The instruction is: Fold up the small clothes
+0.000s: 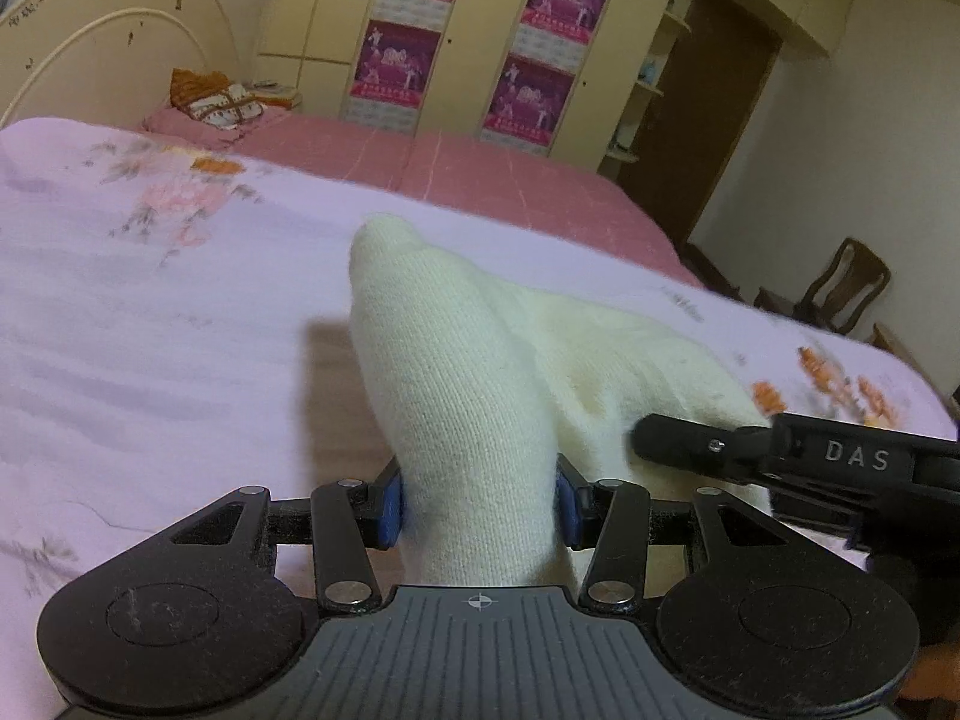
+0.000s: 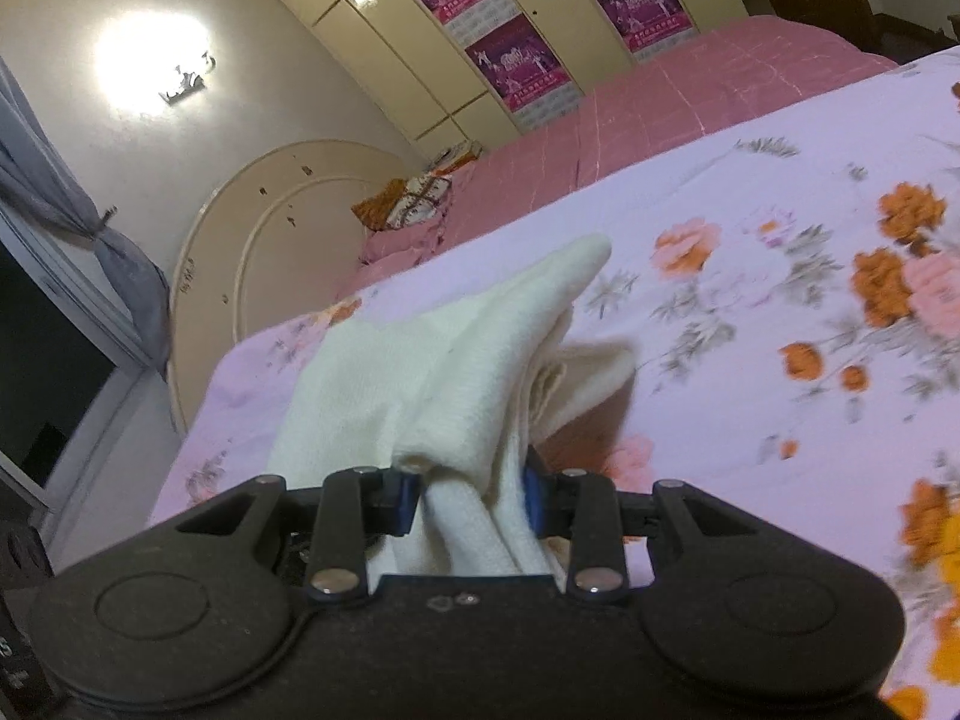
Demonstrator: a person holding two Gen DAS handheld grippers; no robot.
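A small cream knitted garment (image 1: 474,372) is held up over a floral pale-pink bedsheet (image 1: 150,312). My left gripper (image 1: 479,504) is shut on one bunched end of it, the cloth standing up between the blue pads. My right gripper (image 2: 471,498) is shut on another bunched part of the same cream garment (image 2: 456,354), which drapes forward onto the sheet (image 2: 780,228). The right gripper's black body (image 1: 798,462) shows at the right of the left wrist view, close beside the cloth.
A pink quilt (image 1: 480,174) covers the far part of the bed, with a pile of folded cloth (image 1: 222,99) near the cream headboard (image 1: 120,42). Wardrobes with purple posters (image 1: 528,96) stand behind. A wooden chair (image 1: 840,288) stands at the right.
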